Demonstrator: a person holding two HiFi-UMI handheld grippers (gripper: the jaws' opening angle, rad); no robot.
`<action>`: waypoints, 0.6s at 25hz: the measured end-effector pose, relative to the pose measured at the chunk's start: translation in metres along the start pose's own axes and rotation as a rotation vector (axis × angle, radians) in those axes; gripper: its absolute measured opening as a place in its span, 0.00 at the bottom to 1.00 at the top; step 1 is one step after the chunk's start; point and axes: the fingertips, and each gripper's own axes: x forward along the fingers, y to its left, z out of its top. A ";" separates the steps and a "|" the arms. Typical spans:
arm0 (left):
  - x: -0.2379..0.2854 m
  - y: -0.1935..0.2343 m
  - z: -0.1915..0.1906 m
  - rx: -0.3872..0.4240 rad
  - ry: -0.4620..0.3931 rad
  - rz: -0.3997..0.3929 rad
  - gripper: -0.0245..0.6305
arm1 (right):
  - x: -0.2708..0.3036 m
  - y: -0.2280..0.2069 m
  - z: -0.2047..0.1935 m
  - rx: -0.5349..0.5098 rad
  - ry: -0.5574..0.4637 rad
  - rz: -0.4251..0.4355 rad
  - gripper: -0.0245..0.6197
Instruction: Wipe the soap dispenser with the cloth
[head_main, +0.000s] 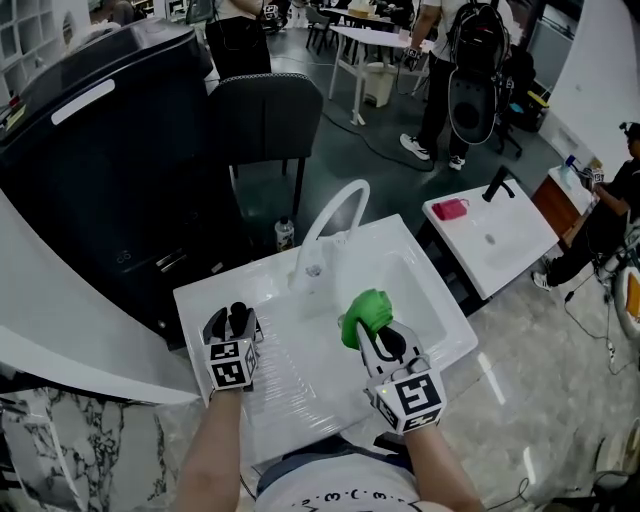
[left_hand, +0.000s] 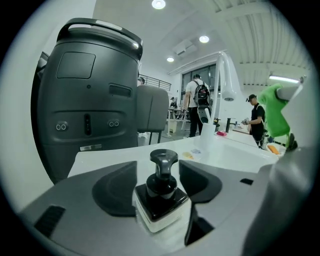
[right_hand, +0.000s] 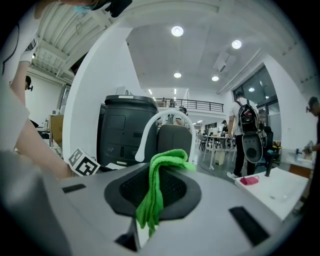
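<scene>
Your left hand-held gripper stood part open, its pads just clear of the soap dispenser, which was upright between them at the left ledge of the white sink. Your right hand-held gripper was clamped on the green cloth, over the basin near the white faucet.

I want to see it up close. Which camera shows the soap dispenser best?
The left gripper view: the soap dispenser sits close, mid-picture. The head view shows only its small black top. The right gripper view misses it.
</scene>
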 end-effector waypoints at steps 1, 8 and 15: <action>-0.003 0.000 0.003 -0.009 -0.009 -0.005 0.48 | -0.001 0.001 0.001 -0.001 -0.003 -0.001 0.11; -0.057 0.005 0.042 0.074 -0.143 -0.037 0.57 | -0.011 0.005 0.013 0.011 -0.033 -0.025 0.11; -0.097 0.005 0.049 0.108 -0.187 -0.046 0.57 | -0.025 0.012 0.021 -0.001 -0.062 -0.026 0.11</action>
